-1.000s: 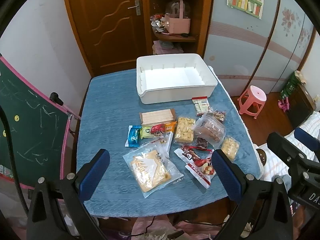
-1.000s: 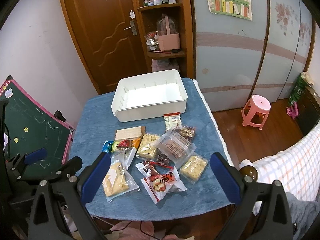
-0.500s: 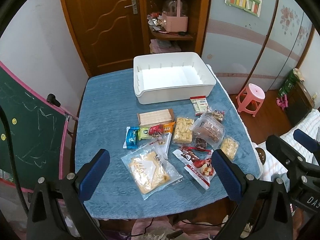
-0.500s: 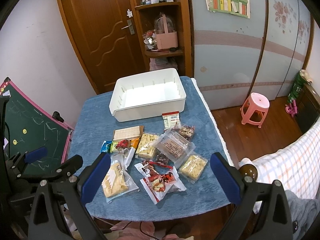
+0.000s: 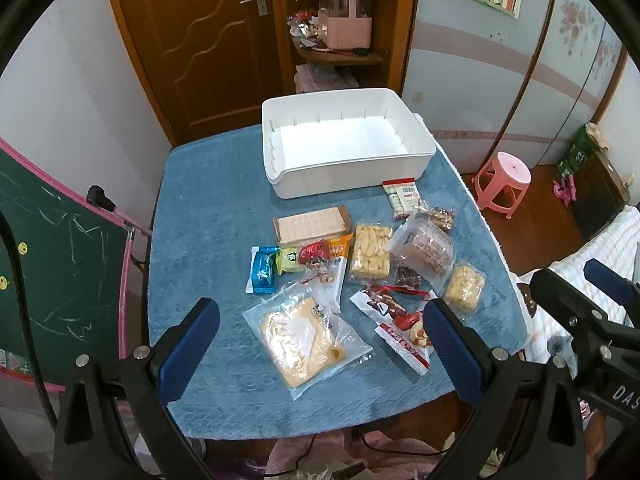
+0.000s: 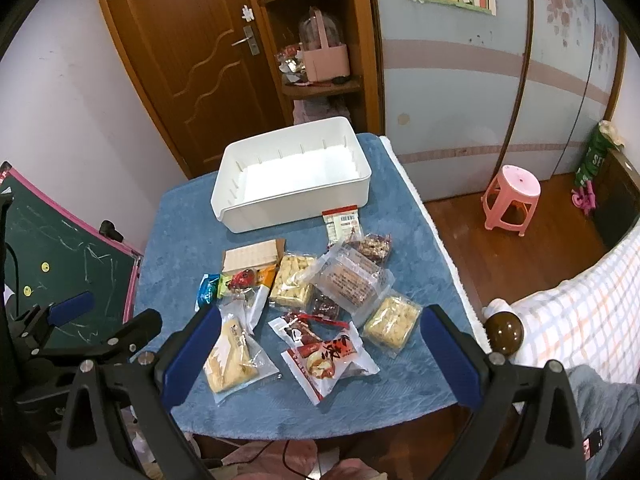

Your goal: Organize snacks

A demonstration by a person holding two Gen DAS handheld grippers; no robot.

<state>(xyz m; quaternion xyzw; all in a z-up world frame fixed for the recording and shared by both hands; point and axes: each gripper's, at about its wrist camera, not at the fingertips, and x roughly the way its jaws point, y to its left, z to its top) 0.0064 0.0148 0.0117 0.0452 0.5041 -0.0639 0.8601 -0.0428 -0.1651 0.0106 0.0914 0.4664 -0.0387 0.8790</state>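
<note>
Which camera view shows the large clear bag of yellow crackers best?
The left wrist view: the large clear bag of yellow crackers lies whole and unobstructed between the fingers. In the right wrist view, the same bag is partly covered by that gripper's blue finger pad.

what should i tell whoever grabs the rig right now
Left gripper: open, holding nothing, above the table's near edge.
Right gripper: open, holding nothing, also over the near edge.
White bin: empty, at the far side of the blue cloth.
Snack packets: all loose on the cloth in front of the bin.
Done: nothing packed.
Left: move every packet into the bin.
</note>
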